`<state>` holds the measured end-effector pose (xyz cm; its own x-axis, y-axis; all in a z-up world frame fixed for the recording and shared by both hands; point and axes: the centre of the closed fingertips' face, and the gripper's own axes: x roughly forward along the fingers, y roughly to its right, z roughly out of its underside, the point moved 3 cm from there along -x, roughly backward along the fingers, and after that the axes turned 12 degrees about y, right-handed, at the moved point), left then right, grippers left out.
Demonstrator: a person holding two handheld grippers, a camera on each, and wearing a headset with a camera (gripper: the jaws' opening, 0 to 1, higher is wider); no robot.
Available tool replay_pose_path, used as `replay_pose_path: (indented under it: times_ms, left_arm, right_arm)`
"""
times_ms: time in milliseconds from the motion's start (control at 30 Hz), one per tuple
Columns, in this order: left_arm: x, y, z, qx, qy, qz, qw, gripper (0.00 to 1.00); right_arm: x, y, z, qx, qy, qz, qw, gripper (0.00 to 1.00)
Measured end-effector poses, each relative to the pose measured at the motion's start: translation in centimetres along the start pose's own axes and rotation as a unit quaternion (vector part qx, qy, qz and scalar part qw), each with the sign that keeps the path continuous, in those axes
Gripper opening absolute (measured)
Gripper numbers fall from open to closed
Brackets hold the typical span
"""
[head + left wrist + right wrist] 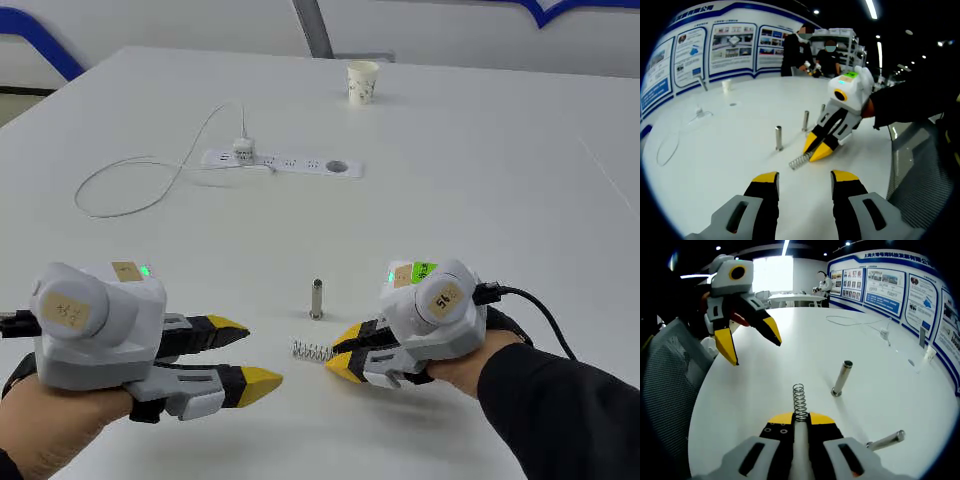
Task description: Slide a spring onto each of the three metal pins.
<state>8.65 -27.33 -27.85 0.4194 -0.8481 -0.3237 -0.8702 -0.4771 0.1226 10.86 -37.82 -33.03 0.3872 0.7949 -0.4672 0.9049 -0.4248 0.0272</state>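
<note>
White desk (480, 150) bore power strip (285, 161), paper cup (362, 82) near far edge; posters (732, 42) lined walls; left hand-held gripper (262, 353) spread; right hand-held gripper (337, 353) pinched spring (310, 350).

— What's the room like?
— A wide white table (480, 150), blue-trimmed display boards (735, 42) on the wall, and strip lights (871, 7) in a dark ceiling.
— Any seating?
— A grey mesh chair (665, 385) at the table's edge, with a bright window (771, 272) beyond.
</note>
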Motion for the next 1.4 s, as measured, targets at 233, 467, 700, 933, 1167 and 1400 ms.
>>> replay_pose_path:
  times_ms: [233, 467, 700, 933, 1167, 1400]
  left_arm:
    - [0.1, 0.0, 0.1, 0.001, -0.002, 0.000, 1.0000, 0.42]
    - [0.3, 0.3, -0.1, 0.011, -0.002, 0.012, 0.9999, 0.40]
    - [0.6, 1.0, -0.3, 0.032, -0.002, 0.029, 0.9991, 0.36]
    - [0.8, 2.2, -0.8, 0.048, 0.001, 0.060, 0.9970, 0.33]
    - [1.0, 3.5, -1.0, 0.068, -0.003, 0.091, 0.9935, 0.30]
    - [1.1, 4.5, -1.1, 0.085, -0.004, 0.114, 0.9899, 0.26]
  right_arm:
    - [-0.5, -0.3, -0.1, 0.005, 0.000, -0.002, 1.0000, 0.11]
    - [-1.6, -0.9, -0.8, -0.003, 0.006, -0.014, 0.9999, 0.11]
    - [-3.0, -1.8, -2.0, -0.004, 0.023, -0.036, 0.9991, 0.11]
    - [-4.0, -3.2, -3.1, -0.023, 0.025, -0.074, 0.9967, 0.11]
    - [-4.6, -4.2, -3.8, -0.041, 0.022, -0.095, 0.9944, 0.11]
    - [-5.1, -5.1, -4.5, -0.054, 0.024, -0.113, 0.9918, 0.11]
